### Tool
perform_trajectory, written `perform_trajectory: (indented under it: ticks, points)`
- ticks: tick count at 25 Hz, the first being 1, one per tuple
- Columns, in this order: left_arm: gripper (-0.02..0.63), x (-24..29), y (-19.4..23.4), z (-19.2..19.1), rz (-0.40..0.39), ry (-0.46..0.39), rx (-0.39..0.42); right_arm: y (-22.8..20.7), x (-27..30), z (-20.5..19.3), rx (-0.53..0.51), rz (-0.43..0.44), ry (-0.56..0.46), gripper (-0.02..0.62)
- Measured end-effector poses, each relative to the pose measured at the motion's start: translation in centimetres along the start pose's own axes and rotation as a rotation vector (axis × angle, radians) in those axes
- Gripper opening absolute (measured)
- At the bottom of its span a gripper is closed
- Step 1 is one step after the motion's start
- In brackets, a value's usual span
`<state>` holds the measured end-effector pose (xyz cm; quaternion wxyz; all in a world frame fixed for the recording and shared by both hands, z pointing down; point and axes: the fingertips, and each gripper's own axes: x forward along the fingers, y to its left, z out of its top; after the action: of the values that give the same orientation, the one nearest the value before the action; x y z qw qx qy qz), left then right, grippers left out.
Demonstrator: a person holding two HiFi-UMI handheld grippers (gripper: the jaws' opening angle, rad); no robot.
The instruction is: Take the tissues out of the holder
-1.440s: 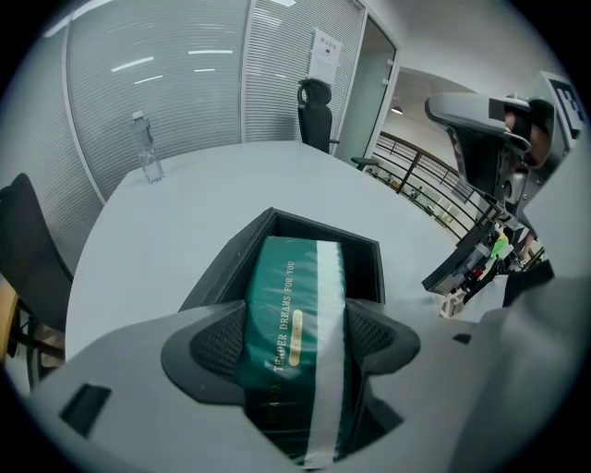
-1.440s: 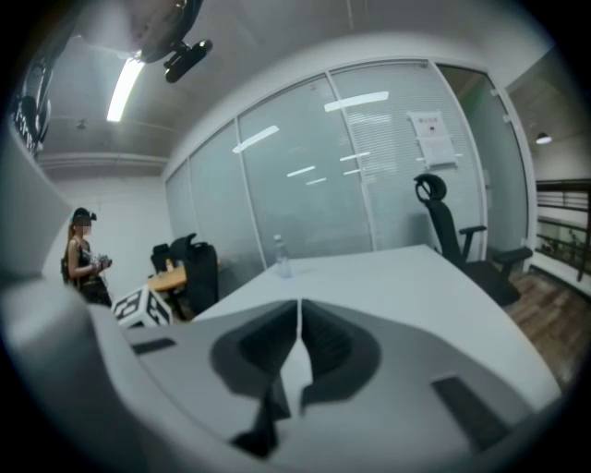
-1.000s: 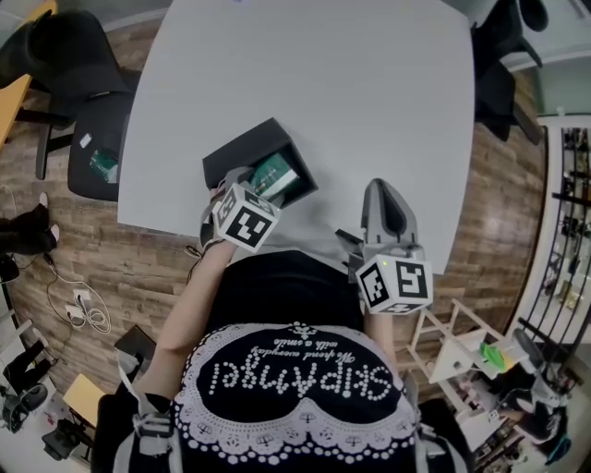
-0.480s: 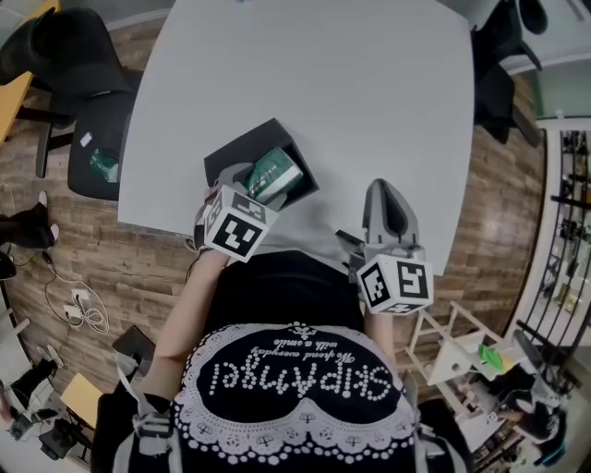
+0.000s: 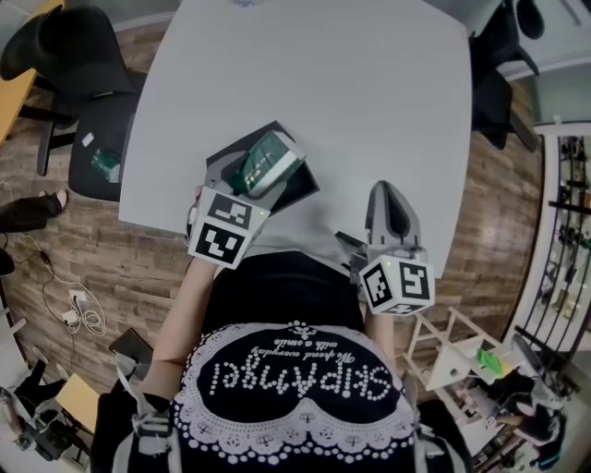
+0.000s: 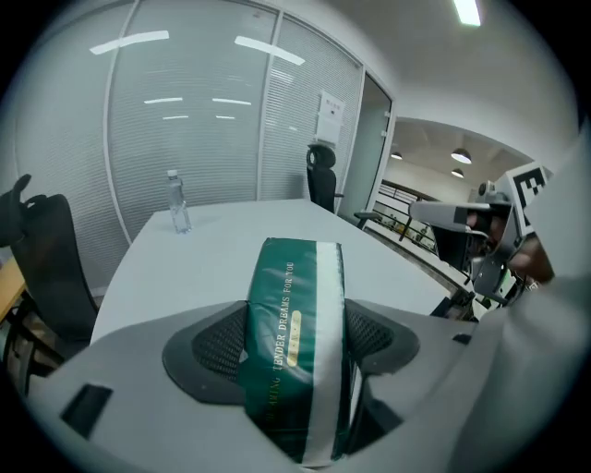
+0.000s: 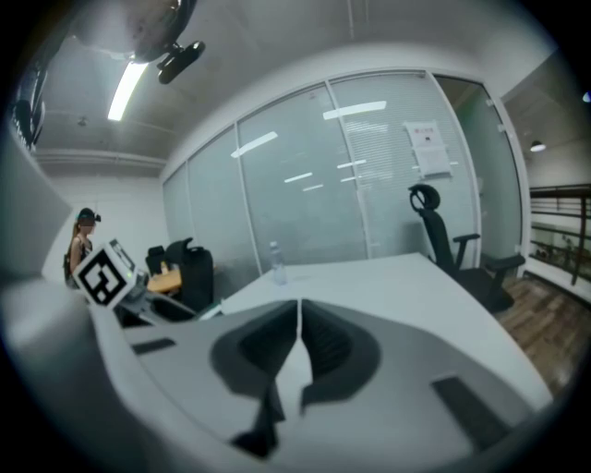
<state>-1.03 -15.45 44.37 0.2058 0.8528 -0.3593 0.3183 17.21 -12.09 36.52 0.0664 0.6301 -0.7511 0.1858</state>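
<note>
Over one holder [image 5: 298, 188]: one tissue pack [image 5: 267, 162] clamped in left gripper [image 6: 294, 344].

The lower end of the green plastic-wrapped tissue pack [image 6: 294, 305] is buried between the pads [image 6: 217, 344] of the left tool [image 6: 295, 340], and the bottom edge of the left gripper view cuts it off. In the head view, the pack and that tool cover most of the black box-shaped holder [image 5: 302, 182], so its inside cannot be seen. The clear plastic bottle [image 5: 242, 3] at the far side of the white counter [image 5: 369, 92] is clipped by the top edge there. Print on the white paper notice [image 7: 427, 148] on the glass wall [image 7: 305, 185] is too small to read.
</note>
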Motion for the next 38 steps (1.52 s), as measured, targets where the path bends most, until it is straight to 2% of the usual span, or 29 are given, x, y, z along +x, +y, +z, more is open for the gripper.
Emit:
perform_trajectory:
  ticks: [5,12,16,28,38]
  points:
    - [0.339,-2.3,2.0,2.6,0.04,-0.126,-0.078,0.2,-0.4,0.5,-0.011,-0.003,-0.012,0.034]
    - [0.339,-6.0,3.8,6.5,0.123,-0.318,-0.055,-0.9,-0.8,1.9,-0.028,-0.034,-0.04,0.034]
    - [0.339,-7.8,4.2,8.0,0.143,-0.417,-0.057,-2.0,-1.3,2.6,-0.042,-0.071,-0.058,0.034]
    - [0.339,-12.8,4.9,11.2,0.186,-0.613,-0.122,-3.1,-2.0,4.1,-0.05,-0.097,-0.095,0.034]
    - [0.339,-16.5,5.3,11.1,0.248,-0.707,-0.142,-2.3,-2.3,6.1,-0.058,-0.064,-0.143,0.034]
